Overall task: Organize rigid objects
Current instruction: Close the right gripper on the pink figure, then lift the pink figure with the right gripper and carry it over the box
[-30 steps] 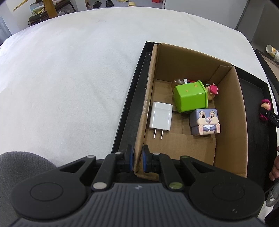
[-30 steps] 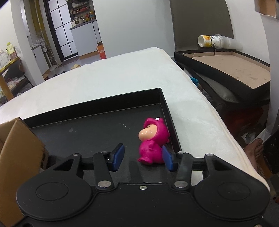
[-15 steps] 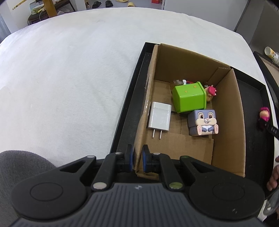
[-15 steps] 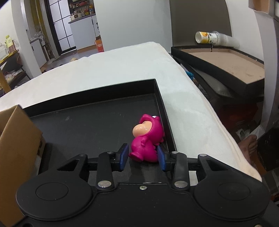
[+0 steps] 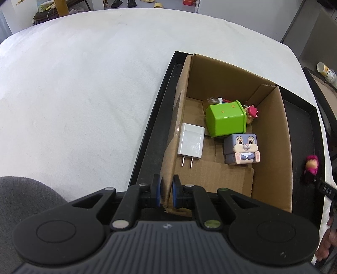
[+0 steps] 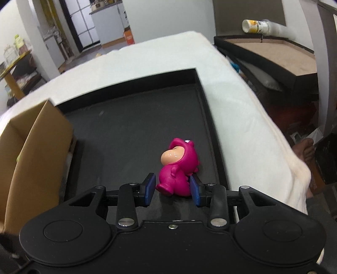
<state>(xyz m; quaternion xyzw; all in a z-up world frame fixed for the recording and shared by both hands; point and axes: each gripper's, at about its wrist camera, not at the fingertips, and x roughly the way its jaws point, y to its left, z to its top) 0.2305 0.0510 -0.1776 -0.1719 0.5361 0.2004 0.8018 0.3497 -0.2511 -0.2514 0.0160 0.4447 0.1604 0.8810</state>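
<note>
The left gripper [image 5: 166,192] is closed on the cardboard box [image 5: 271,134] wall at 6 o'clock. The right gripper [image 6: 172,188] grips the pink figure [image 6: 179,166] on the black tray [image 6: 134,118], at 3 o'clock from the box.

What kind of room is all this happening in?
Probably a lived-in home. A soft white bed-like surface holds the black tray, shoes lie on the floor beyond it, and white kitchen-style cabinets stand in the background.
</note>
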